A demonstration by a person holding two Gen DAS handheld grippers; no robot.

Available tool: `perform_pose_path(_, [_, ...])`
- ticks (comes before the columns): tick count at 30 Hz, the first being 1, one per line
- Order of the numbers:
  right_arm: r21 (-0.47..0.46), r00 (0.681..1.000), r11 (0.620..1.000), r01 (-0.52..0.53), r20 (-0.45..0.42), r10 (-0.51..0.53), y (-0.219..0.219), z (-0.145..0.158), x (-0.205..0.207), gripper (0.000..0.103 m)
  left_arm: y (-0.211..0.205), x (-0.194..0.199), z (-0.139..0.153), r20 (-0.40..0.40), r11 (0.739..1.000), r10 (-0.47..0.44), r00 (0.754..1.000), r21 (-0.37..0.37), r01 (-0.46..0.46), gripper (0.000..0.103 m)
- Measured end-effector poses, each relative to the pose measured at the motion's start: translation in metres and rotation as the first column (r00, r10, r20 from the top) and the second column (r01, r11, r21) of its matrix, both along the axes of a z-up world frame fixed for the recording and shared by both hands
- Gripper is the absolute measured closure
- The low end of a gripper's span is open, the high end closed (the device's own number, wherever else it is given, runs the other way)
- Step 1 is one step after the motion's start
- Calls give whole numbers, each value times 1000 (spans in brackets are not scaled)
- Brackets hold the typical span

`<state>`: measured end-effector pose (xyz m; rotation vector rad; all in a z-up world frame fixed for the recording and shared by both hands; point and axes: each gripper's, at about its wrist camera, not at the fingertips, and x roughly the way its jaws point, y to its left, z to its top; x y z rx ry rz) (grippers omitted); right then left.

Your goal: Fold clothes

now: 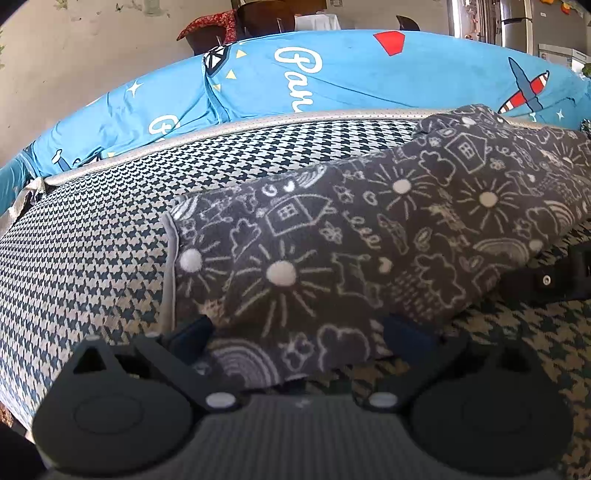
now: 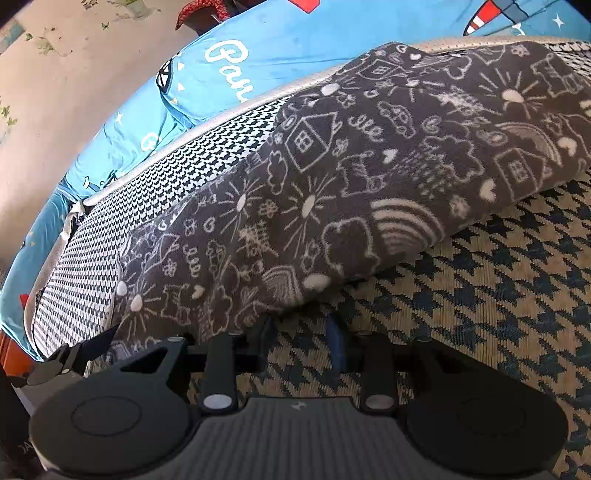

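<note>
A dark grey garment (image 1: 369, 229) with white doodles of suns, houses and clouds lies folded in a long band on the houndstooth mat (image 1: 92, 240). My left gripper (image 1: 297, 332) is open wide, and the garment's near left end lies between its fingers (image 1: 192, 332). My right gripper (image 2: 302, 336) rests on the mat (image 2: 498, 277) just short of the garment (image 2: 332, 166), its jaws a little apart with only mat between them. The right gripper's black body (image 1: 546, 280) shows at the right edge beside the cloth. One left finger (image 2: 92, 347) pokes under the garment's corner.
A silver trim (image 1: 258, 122) borders the mat's far side. Beyond it lies a blue sheet (image 1: 351, 74) printed with planes and white lettering. A beige wall (image 1: 92, 55), a red cloth (image 1: 210, 26) and a fridge (image 1: 517, 22) stand further back.
</note>
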<state>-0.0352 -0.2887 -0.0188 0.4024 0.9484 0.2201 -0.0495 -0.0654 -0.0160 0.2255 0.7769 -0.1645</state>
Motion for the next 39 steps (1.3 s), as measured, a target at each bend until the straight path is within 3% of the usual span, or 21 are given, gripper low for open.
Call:
perform_pose_path(4, [9, 1000, 1000, -7, 4, 7, 1, 1, -4, 62, 0, -3, -1, -2, 1000, -8, 1000, 11, 8, 0])
perform_pose_path(19, [-18, 999, 999, -27, 20, 27, 6, 5, -21, 54, -1, -18, -1, 18, 996, -47, 999, 80, 45, 0])
perform_pose_path(39, [-61, 998, 996, -58, 33, 60, 15, 8, -37, 38, 9, -40, 3, -10, 996, -55, 998, 74, 55, 0])
